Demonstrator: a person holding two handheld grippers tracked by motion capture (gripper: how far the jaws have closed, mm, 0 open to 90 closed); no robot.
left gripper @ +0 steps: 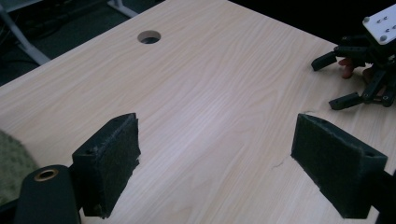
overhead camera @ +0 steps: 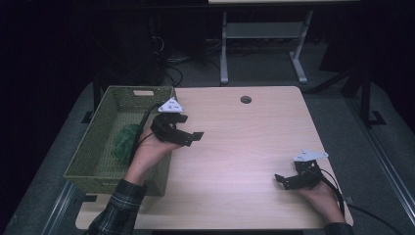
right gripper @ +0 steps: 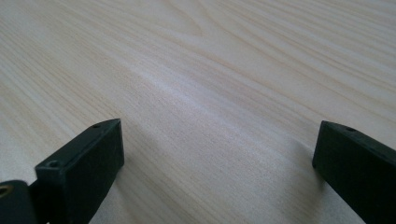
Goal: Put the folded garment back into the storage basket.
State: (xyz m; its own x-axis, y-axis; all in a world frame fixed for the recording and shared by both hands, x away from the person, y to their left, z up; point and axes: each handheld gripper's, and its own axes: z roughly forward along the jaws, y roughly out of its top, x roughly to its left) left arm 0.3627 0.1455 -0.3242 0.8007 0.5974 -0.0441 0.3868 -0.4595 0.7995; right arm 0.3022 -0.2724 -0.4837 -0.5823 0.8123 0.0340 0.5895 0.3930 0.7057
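A: From above, what sits on the table (overhead camera: pixel 244 147)?
B: A green basket (overhead camera: pixel 98 166) at its left edge, green cloth (overhead camera: pixel 126 142) inside.
A: And the grippers?
B: Left gripper (left gripper: pixel 215 158) gapes wide, empty; its camera catches the right gripper (right gripper: pixel 217 163), likewise spread over bare wood.

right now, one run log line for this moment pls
left gripper: open, empty, by basket | right gripper: open, empty, low over table | green item: in basket

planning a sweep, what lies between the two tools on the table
Only bare table lies between the left tool and right tool, as the high view shows.
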